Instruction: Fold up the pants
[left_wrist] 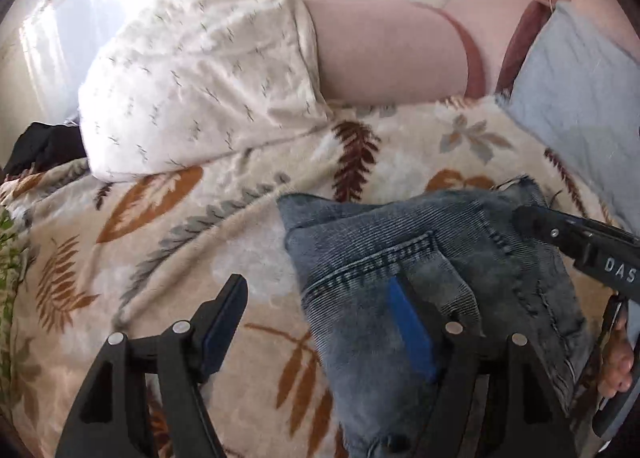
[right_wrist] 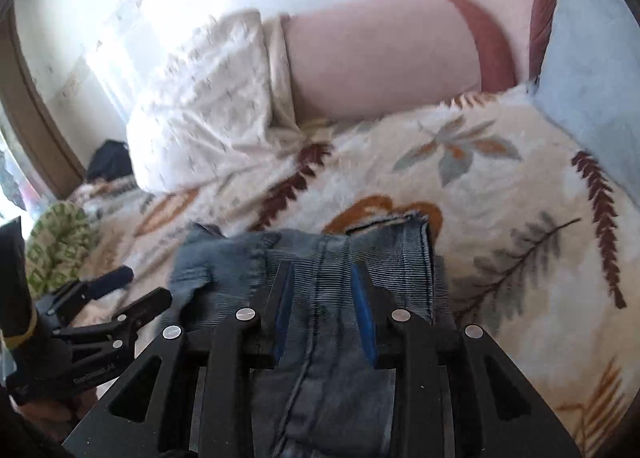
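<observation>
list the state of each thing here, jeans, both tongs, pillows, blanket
jeans: folded into a thick bundle, lying on the blanket
left tongs: open, one finger over the jeans, one over the blanket
right tongs: partly open, straddling the jeans' seam
white pillow: lying crumpled at the bed's head
pink pillow: lying beside it
blanket: spread, slightly rumpled

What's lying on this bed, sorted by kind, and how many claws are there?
Jeans: 1
Leaf-print blanket: 1
Cushions: 2, white patterned cushion and pink bolster
Light blue pillow: 1
Claws: 2, left claw and right claw
Total: 7
</observation>
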